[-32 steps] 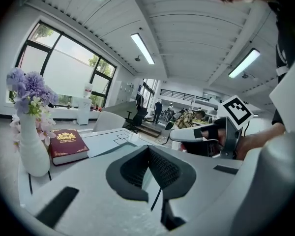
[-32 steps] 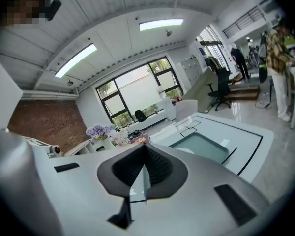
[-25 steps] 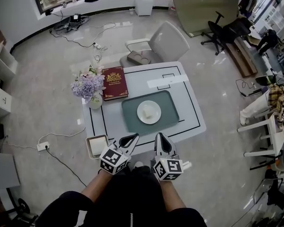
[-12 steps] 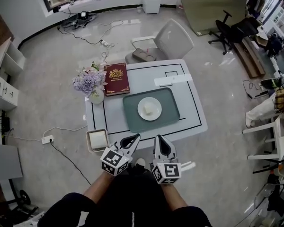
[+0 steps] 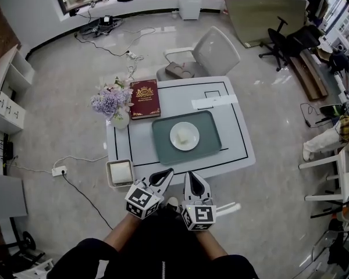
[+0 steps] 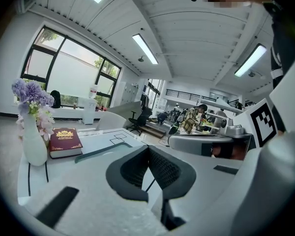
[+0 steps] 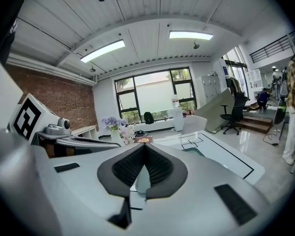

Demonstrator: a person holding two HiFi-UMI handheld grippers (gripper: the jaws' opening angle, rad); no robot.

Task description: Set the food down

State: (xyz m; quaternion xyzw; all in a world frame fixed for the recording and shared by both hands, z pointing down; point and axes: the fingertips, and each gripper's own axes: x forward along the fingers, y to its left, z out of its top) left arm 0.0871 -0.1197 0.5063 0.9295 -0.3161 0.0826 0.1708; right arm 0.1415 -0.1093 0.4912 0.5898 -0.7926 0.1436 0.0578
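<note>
**Food rests on the plate; both hand-held grippers clenched and empty at the tabletop's near edge**

The white rectangular tabletop (image 5: pixel 237 139) with a thin black outline sits in the middle of the head view. Open pale floor lies to its left and right. A white chair (image 5: pixel 212 51) stands against its far edge, and a small white square box (image 5: pixel 120 172) sits on the floor at its lower-left corner. On the tabletop a dark grey-green rectangular tray (image 5: pixel 213 133) takes the middle. The strip between the tray and the near edge is bare.

A round white plate (image 5: pixel 174 133) lies in the tray, and the pale piece of food (image 5: pixel 185 136) rests on the plate, well apart from both grippers. At the upper left of the tabletop a dark red hardcover book (image 5: pixel 145 98) lies flat beside a white vase of purple flowers (image 5: pixel 111 104). A long white strip (image 5: pixel 214 102) lies beyond the tray.

The book's cover carries a gold emblem and gold lettering, too small to read. Each gripper's cube shows black-and-white square markers.

Two forearms rise from the bottom of the frame, side by side. The left hand-held gripper (image 5: pixel 166 171) slants toward the upper right, and the right hand-held gripper (image 5: pixel 191 175) points almost straight up the frame. Both tips sit just short of the near edge. In the left gripper view, the left hand-held gripper's (image 6: pixel 148 150) black pads meet at the tip with nothing between them. In the right gripper view, the right hand-held gripper's (image 7: pixel 144 148) pads are likewise pressed together, empty.
</note>
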